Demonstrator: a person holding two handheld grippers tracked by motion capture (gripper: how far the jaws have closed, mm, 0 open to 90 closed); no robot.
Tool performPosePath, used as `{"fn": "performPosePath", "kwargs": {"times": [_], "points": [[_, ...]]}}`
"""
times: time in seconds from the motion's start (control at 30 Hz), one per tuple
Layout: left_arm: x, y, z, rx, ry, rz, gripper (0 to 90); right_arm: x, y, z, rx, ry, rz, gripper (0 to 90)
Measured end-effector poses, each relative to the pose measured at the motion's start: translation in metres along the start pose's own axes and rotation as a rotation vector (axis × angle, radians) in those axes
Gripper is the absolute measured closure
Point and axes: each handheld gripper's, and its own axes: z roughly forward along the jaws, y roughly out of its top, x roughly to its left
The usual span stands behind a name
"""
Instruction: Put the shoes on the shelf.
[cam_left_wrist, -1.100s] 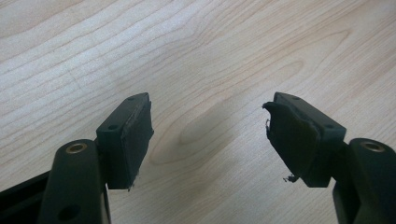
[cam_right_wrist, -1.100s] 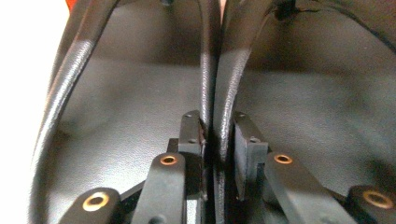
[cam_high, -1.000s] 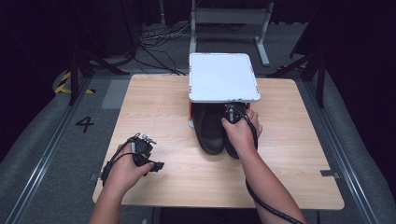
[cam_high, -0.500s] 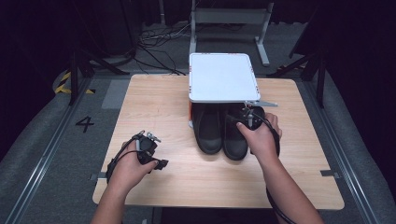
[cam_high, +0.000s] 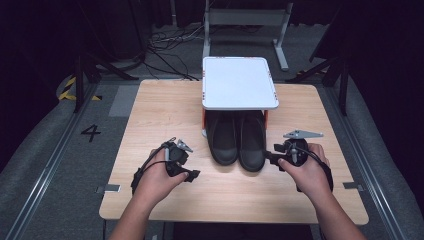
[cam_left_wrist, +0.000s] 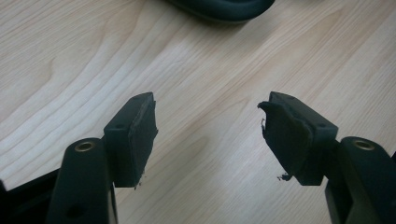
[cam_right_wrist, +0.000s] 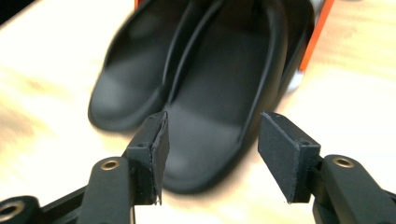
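Observation:
Two black slippers, the left one (cam_high: 223, 140) and the right one (cam_high: 252, 145), lie side by side on the wooden table (cam_high: 165, 110). Their heels are tucked under a white shelf (cam_high: 239, 82) on orange legs. My right gripper (cam_high: 270, 156) sits just right of the right slipper, pointing at it, open and apart from it. In the right gripper view both slippers (cam_right_wrist: 130, 93) lie ahead of the jaws (cam_right_wrist: 215, 119), which have just been closing a little on nothing. My left gripper (cam_high: 192, 174) is open over bare wood left of the toes. Its jaws (cam_left_wrist: 208, 102) have just been closing slightly, empty, with a slipper edge (cam_left_wrist: 219, 7) ahead.
Bare table stretches left of the shelf and along the front edge. Beyond the table stand a grey metal frame (cam_high: 245, 20) and loose cables (cam_high: 165, 45) on the floor. A "4" (cam_high: 91, 132) is marked on the floor at the left.
My right hand has come off the slippers and drawn back to the right. The slippers now lie straight, side by side. My left hand has shifted right, toward the toes.

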Motion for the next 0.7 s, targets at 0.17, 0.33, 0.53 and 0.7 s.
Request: {"fn": "performPosePath", "kwargs": {"times": [0.17,0.33,0.53,0.7], "points": [[-0.015,0.007,0.015,-0.017,-0.044,0.004,42.3,0.002,-0.019,0.003,0.033,0.024,-0.021,47.0],[-0.03,0.018,0.034,-0.032,-0.058,0.019,54.4,0.006,-0.031,0.014,0.095,0.045,-0.042,51.1],[-0.038,0.024,0.051,0.023,-0.059,0.057,71.9,0.014,-0.038,0.026,0.167,0.061,-0.085,61.4],[-0.041,0.03,0.063,0.041,-0.061,0.033,80.1,0.022,-0.04,0.034,0.263,0.084,-0.07,73.1]]}}
